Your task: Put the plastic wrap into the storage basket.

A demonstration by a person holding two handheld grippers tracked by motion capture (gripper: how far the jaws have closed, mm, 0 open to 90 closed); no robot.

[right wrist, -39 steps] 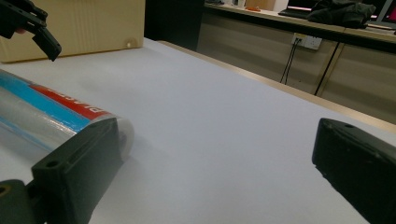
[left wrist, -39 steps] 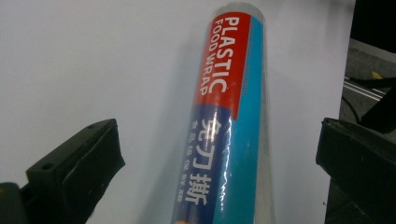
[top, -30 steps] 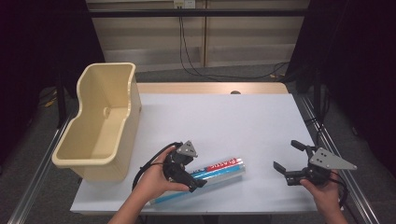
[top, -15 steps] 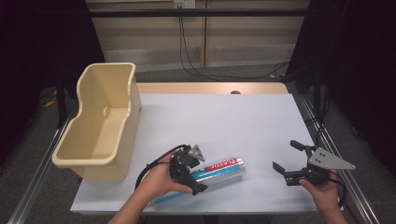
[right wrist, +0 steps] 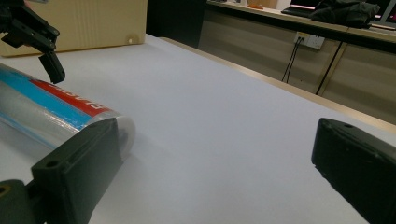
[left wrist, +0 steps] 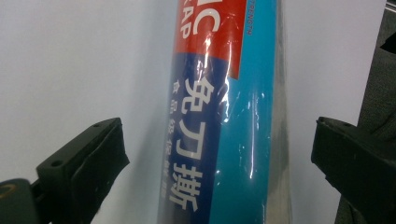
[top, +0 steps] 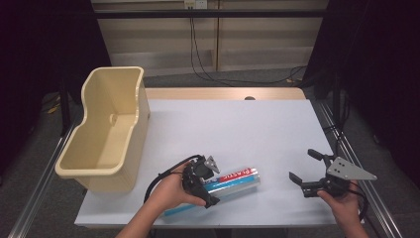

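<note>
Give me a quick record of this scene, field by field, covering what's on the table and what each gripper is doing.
surface: white table
roll: plastic wrap roll lying flat near front edge
bin: cream bin at left
left gripper: straddles roll, fingers just been closing, gaps remain both sides
right gripper: open, nothing between its fingers, right of the roll

Roll (top: 233,181) on table (top: 237,129) front, bin (top: 106,131) far left
</note>
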